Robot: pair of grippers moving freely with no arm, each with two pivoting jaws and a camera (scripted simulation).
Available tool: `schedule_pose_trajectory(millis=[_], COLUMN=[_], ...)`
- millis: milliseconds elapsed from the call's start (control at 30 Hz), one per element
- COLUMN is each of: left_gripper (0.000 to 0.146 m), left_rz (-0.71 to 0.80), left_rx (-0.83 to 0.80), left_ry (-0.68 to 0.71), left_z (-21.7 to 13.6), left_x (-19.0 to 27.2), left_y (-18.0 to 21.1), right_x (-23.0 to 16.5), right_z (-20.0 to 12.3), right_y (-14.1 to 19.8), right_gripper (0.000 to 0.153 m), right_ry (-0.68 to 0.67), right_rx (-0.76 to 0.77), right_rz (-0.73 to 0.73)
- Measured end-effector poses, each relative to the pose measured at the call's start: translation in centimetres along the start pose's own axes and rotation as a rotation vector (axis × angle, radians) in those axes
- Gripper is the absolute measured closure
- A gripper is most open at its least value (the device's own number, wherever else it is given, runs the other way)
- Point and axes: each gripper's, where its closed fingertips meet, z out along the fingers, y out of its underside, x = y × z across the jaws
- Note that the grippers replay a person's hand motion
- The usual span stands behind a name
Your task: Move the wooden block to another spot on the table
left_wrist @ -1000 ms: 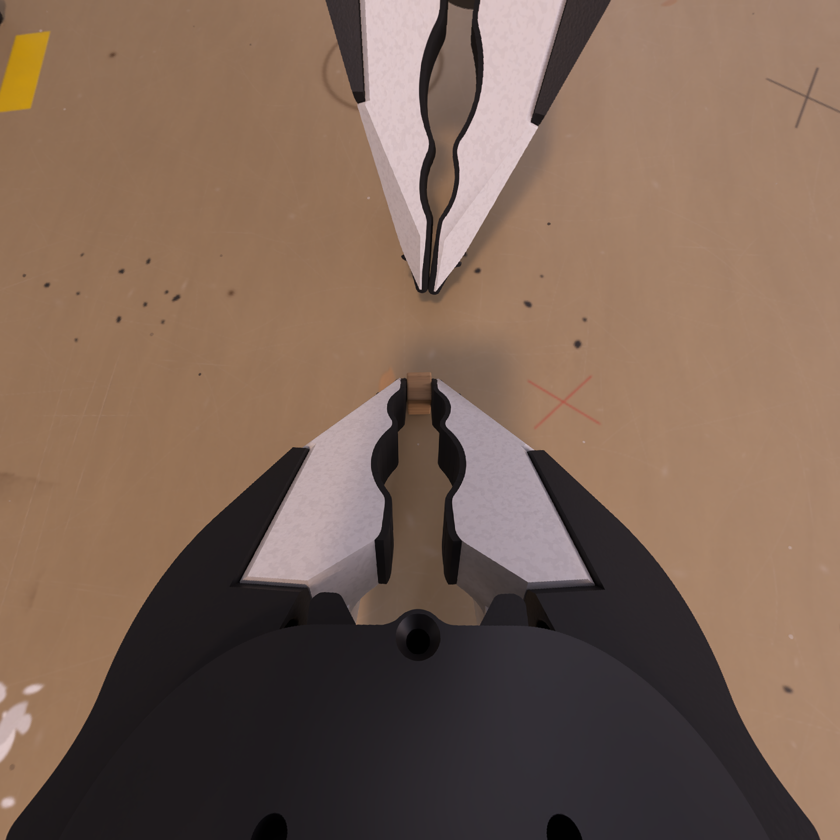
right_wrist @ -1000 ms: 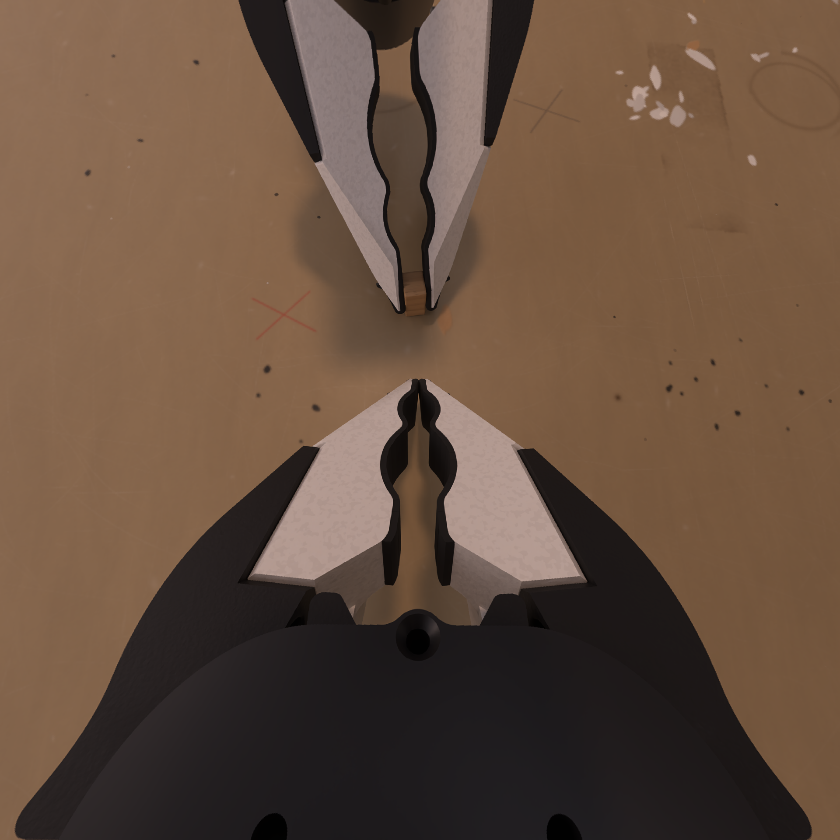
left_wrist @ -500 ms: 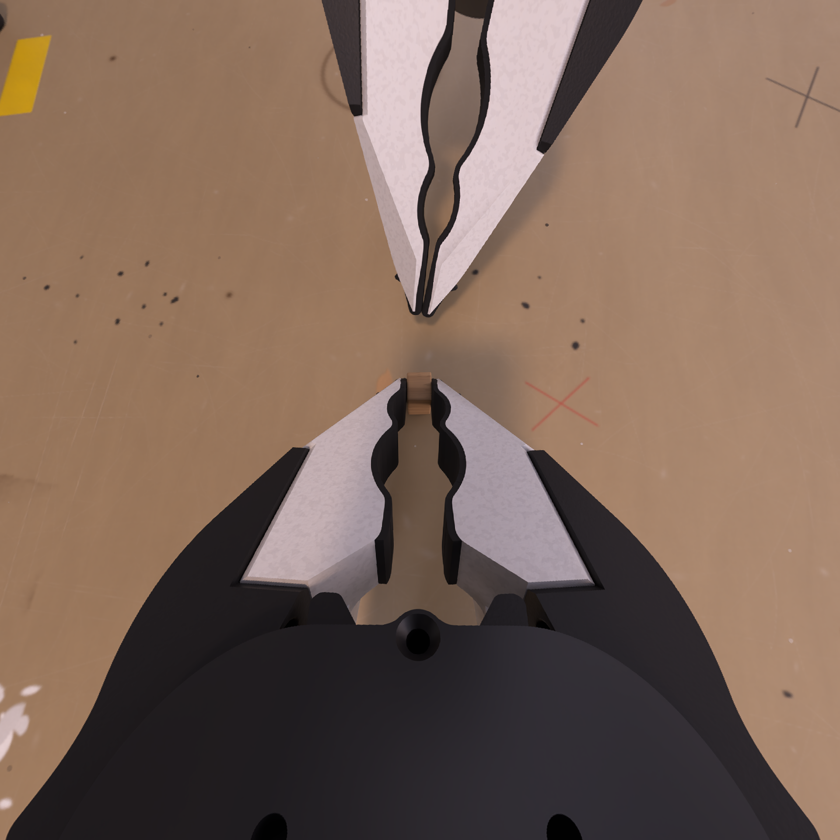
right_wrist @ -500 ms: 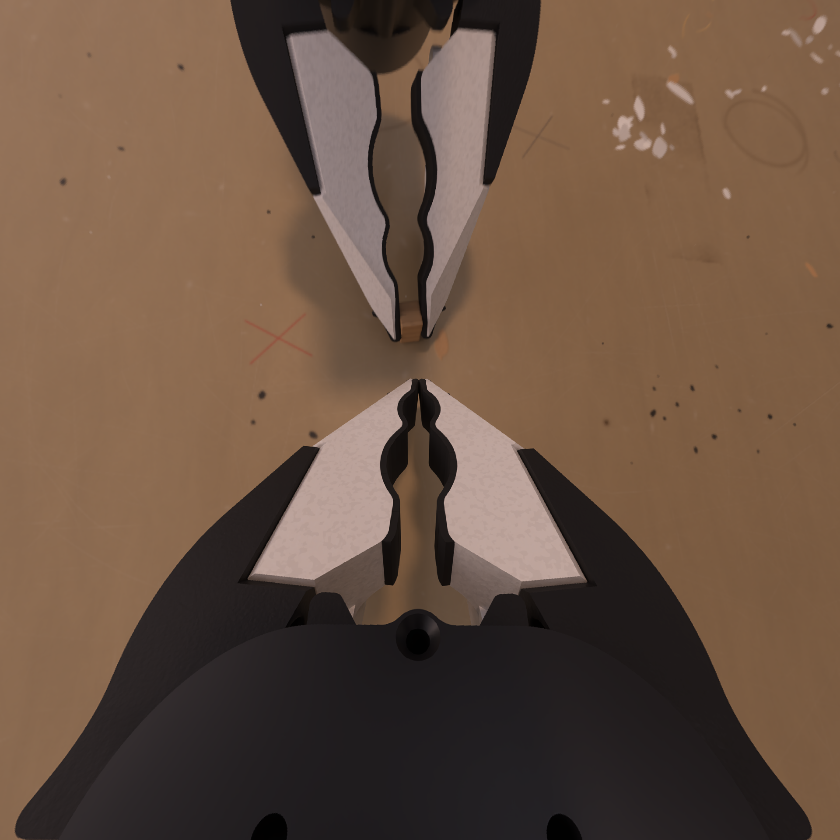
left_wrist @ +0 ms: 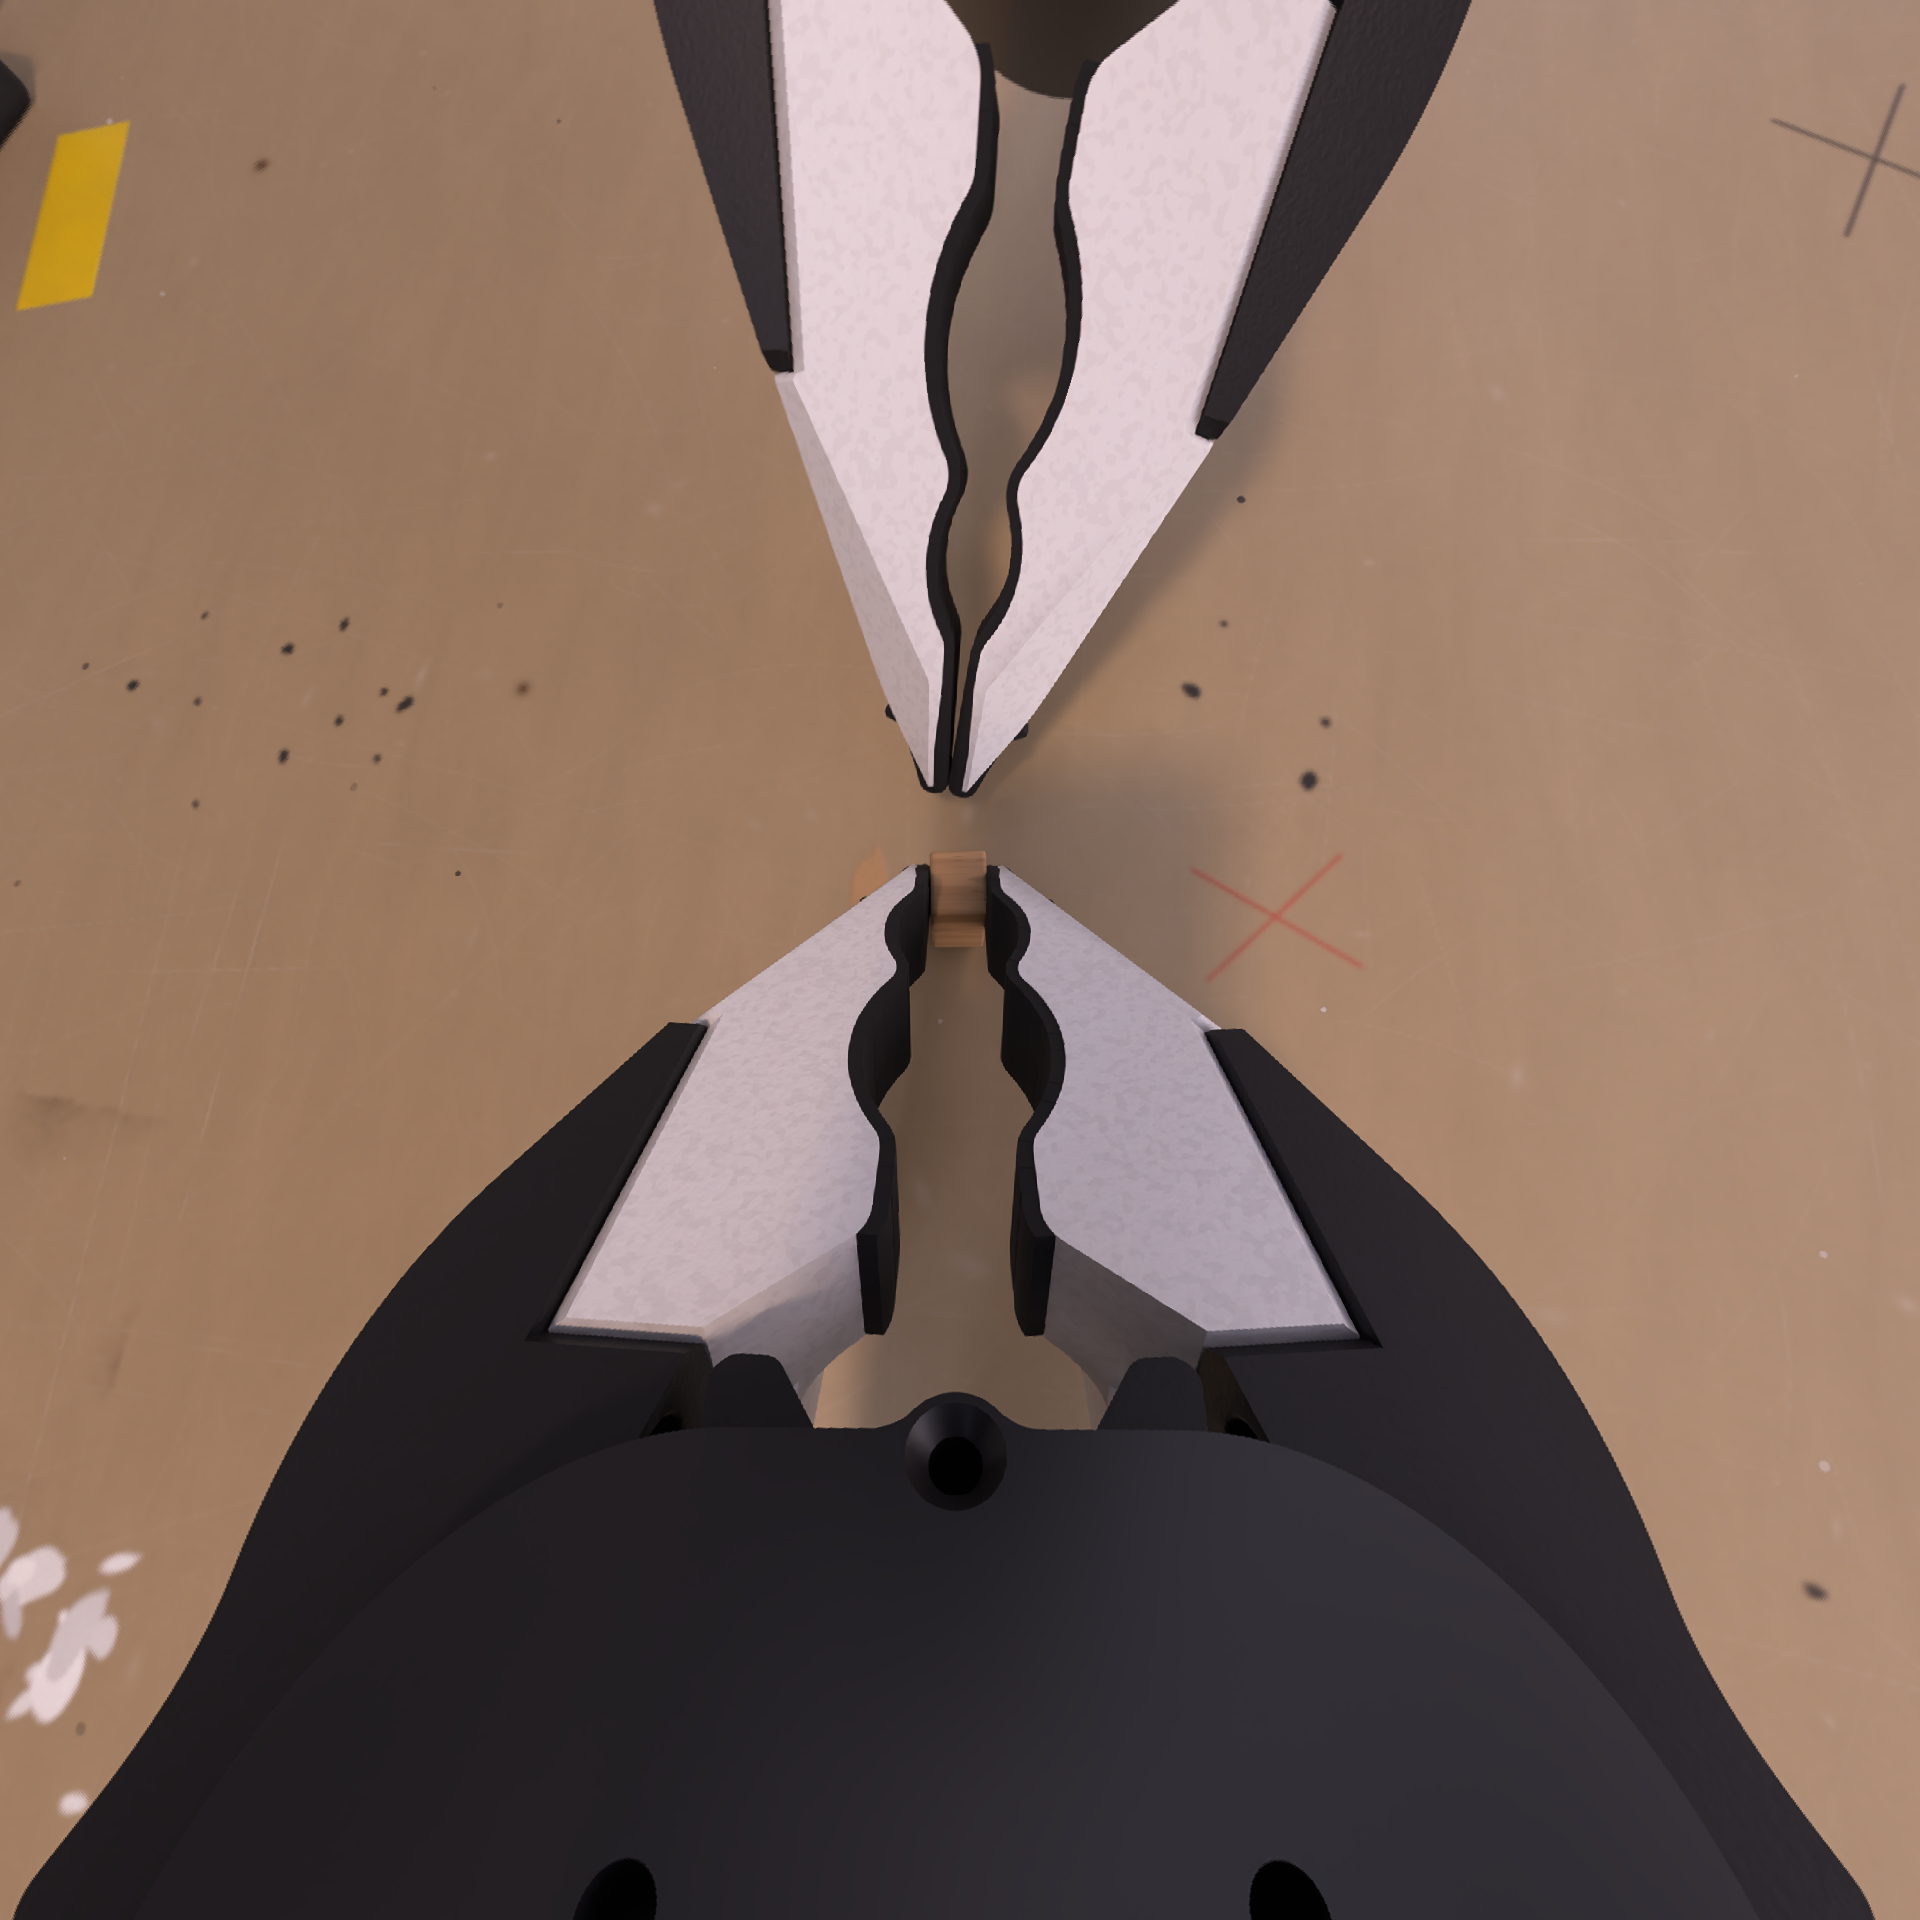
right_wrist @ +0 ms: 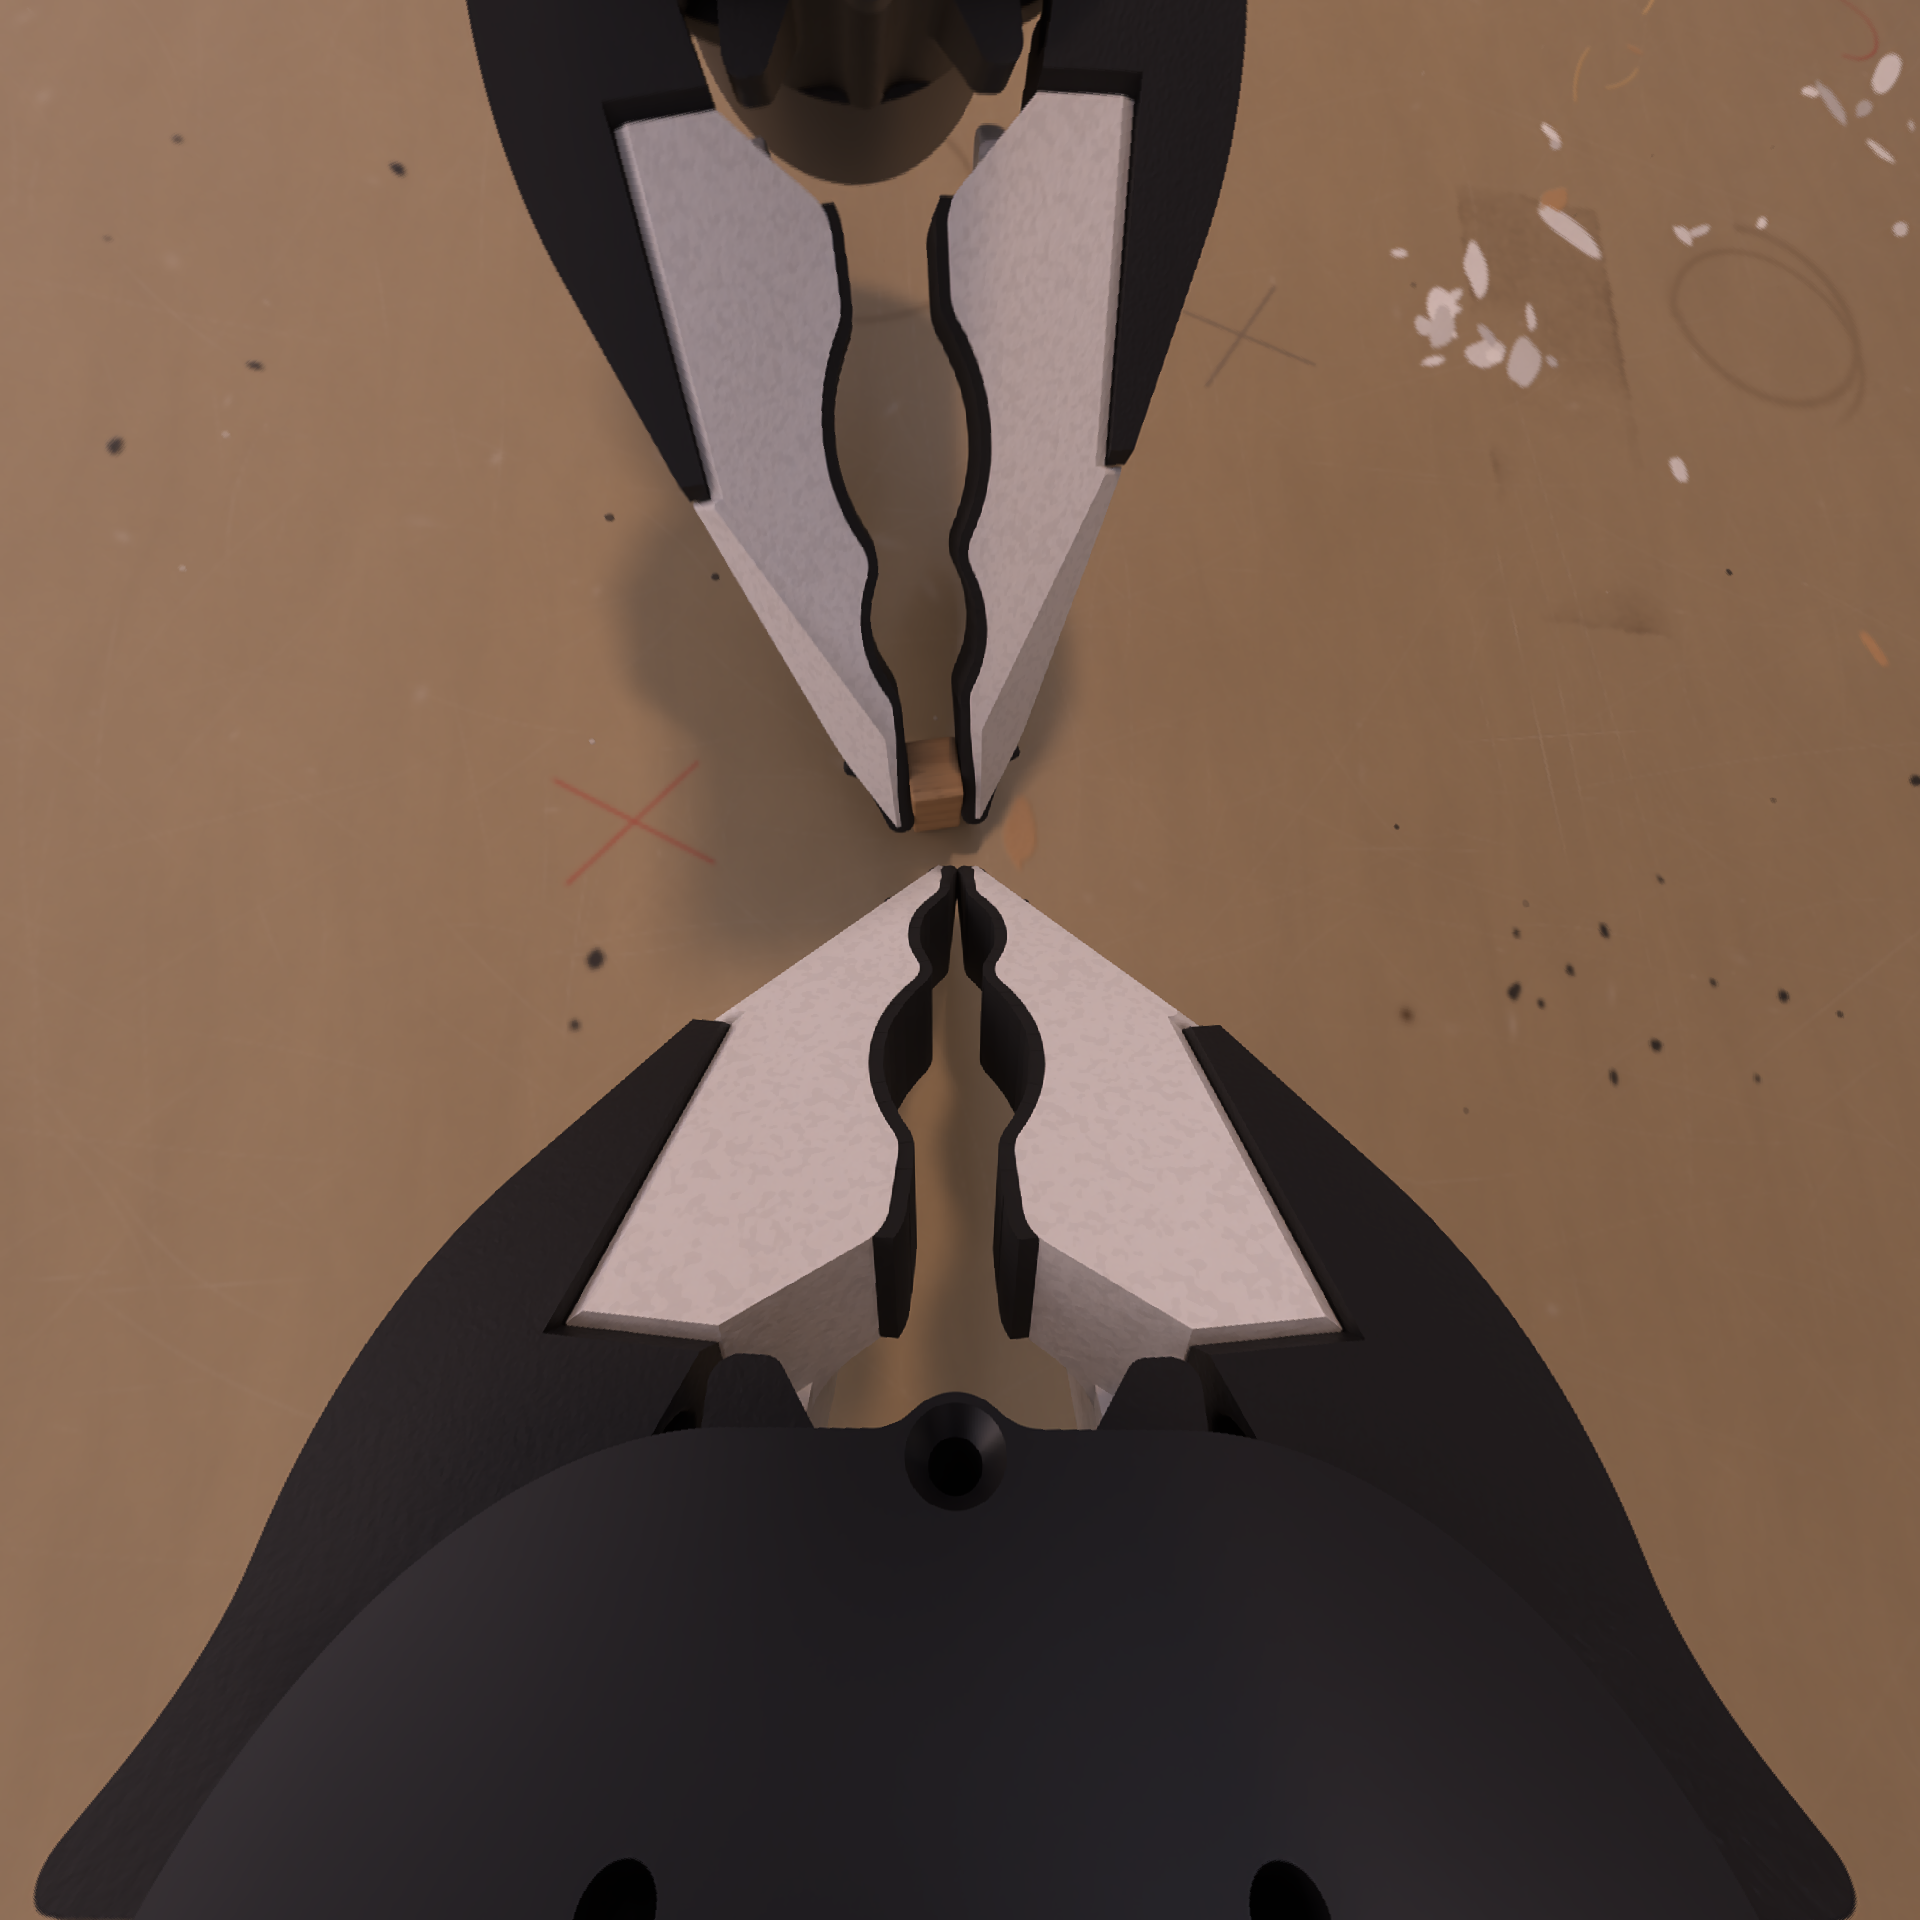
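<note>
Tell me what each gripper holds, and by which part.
The left gripper pinches the wooden block by two opposite side faces, at the very tips of its fingers. The right gripper is shut on nothing.

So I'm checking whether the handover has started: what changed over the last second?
The right gripper, shut and empty, closed in tip-first on the left gripper and now sits just short of the wooden block, not touching it. Nothing was taken or released. The left gripper stays clamped on the block, unmoved beside the red cross on the table.
</note>
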Motion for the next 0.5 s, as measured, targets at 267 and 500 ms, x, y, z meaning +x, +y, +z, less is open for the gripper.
schedule_pose_trajectory(millis=[267, 500], left_gripper=[0.136, 0.136], left_rz=[0.016, 0.005], left_rx=[-0.006, -0.002], left_ry=[-0.011, -0.043], left_z=[0.0, -0.3], left_x=[0.2, -0.7], left_y=[0.0, 0.4], right_x=[0.0, 1.4], right_z=[0.5, -1.0], right_y=[-0.5, -1.4], right_gripper=[0.153, 0.152], right_ry=[0.014, 0.054], right_rx=[0.018, 0.122], right_rz=[-0.009, 0.038])
